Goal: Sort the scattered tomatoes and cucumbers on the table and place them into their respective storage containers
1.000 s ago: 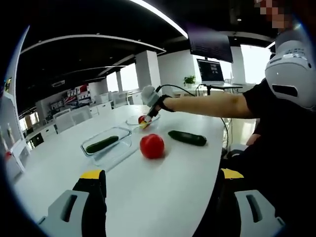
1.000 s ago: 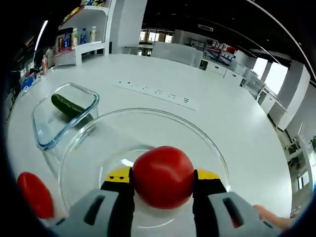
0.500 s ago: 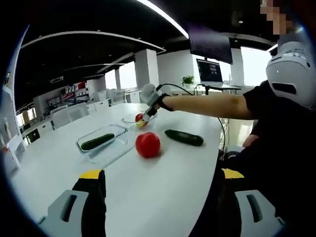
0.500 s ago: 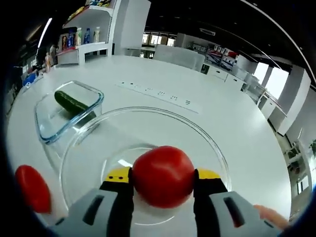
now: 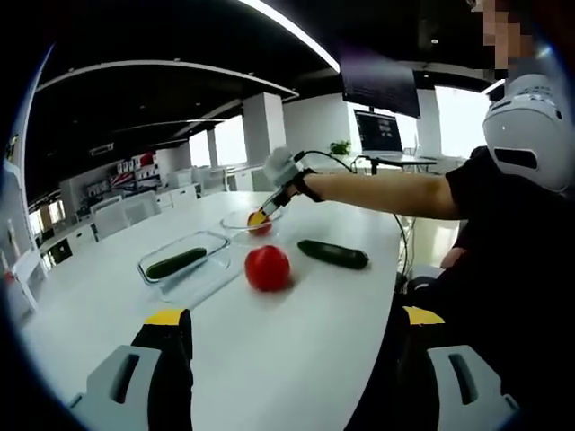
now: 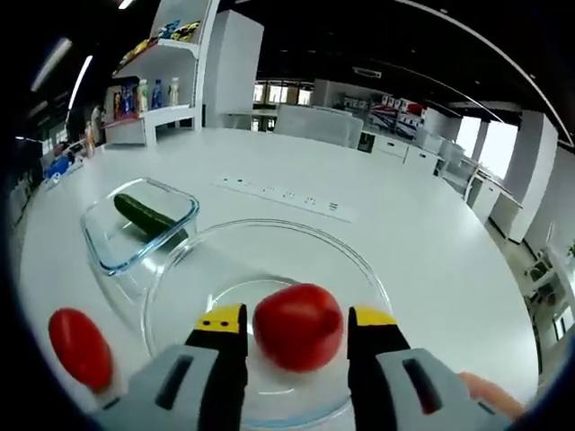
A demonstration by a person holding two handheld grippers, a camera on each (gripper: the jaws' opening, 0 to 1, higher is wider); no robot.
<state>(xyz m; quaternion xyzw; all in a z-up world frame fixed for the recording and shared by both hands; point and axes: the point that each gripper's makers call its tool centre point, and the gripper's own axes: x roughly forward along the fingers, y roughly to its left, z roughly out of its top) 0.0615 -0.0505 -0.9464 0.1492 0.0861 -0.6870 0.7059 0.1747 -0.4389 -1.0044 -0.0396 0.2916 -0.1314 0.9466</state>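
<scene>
My left gripper view sits low at the near table [image 5: 296, 350] edge, looking far across it. My right gripper view hovers close over the glass bowl [image 6: 269, 260], facing the shelves. Both catch the bowl and the rectangular dish [image 5: 184, 267]

You are working in a large open-plan office. A long white table [image 6: 431, 242] carries a built-in strip of power sockets [image 6: 283, 191]. White columns [image 5: 261, 135], strip ceiling lights [image 5: 287, 31], rows of white desks [image 6: 314, 121], a monitor [image 5: 381, 131] on a stand, and a stocked shelf [image 6: 148, 94] surround you.
</scene>
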